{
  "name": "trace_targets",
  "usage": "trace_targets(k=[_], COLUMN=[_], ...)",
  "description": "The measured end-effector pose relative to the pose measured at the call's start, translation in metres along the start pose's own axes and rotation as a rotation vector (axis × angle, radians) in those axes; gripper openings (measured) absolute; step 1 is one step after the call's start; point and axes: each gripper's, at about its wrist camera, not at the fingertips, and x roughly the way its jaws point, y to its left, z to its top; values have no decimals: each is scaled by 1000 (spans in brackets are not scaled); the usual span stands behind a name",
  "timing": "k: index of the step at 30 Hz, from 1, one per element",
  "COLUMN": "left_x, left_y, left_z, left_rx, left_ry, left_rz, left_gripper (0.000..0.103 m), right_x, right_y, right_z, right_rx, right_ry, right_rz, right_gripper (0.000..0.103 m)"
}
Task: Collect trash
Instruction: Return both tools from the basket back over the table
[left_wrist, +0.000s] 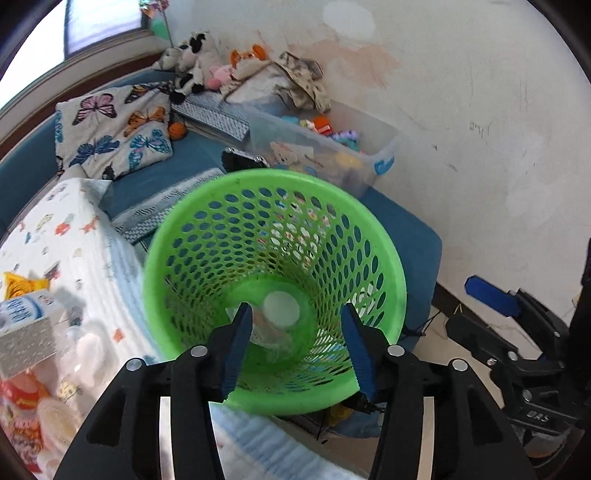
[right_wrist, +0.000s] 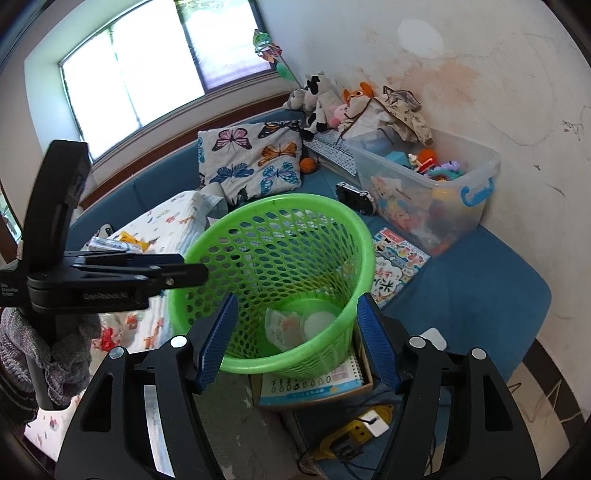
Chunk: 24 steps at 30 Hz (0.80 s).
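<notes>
A blue mattress (right_wrist: 472, 291) fills the corner ahead of both claws, with a butterfly pillow (right_wrist: 251, 162) and a heap of soft toys (right_wrist: 325, 99) far beyond them against the stained wall. Past the right gripper (right_wrist: 297, 338) and off to its right sits a clear storage bin (right_wrist: 436, 192) full of toys, and a sticker sheet (right_wrist: 395, 266) lies on the mattress between that bin and the claw.

Straight ahead of both claws stands the green mesh basket (left_wrist: 273, 273). The left gripper (left_wrist: 295, 347) hangs right over its mouth, its blue pads parted with nothing between them. Just beyond its fingertips, at the bottom of the basket, lie a crumpled clear wrapper (left_wrist: 269, 336) and a round white lid (left_wrist: 281, 308).

The right gripper hovers at the near rim, its jaws spread wide and empty, the rim showing between them. Below it, under the basket's near edge, is a spiral notebook (right_wrist: 314, 384).

To the left gripper's left, on a printed white quilt (left_wrist: 74, 236), more rubbish waits: a tissue box (left_wrist: 26, 332) and a red snack packet (left_wrist: 22, 402), both blurred.
</notes>
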Motion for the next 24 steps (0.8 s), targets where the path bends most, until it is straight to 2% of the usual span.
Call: trace_targets(k=[10, 18, 20, 24], left_x=[-75, -122, -136, -161], left_y=[18, 47, 55, 74], left_z=[-42, -89, -104, -133], left_rx=[-47, -131, -156, -208], left_ry=[-119, -173, -189, -209], left_rz=[66, 113, 144, 189], left_gripper=[49, 50, 53, 54], right_x=[-20, -27, -25, -21], right_y=[33, 82, 96, 123], right_z=[1, -4, -6, -10], right_rx=[-47, -121, -141, -179], right_ry=[-29, -26, -16, 0], right_rz=[56, 131, 151, 185], right_gripper=[70, 74, 75, 76])
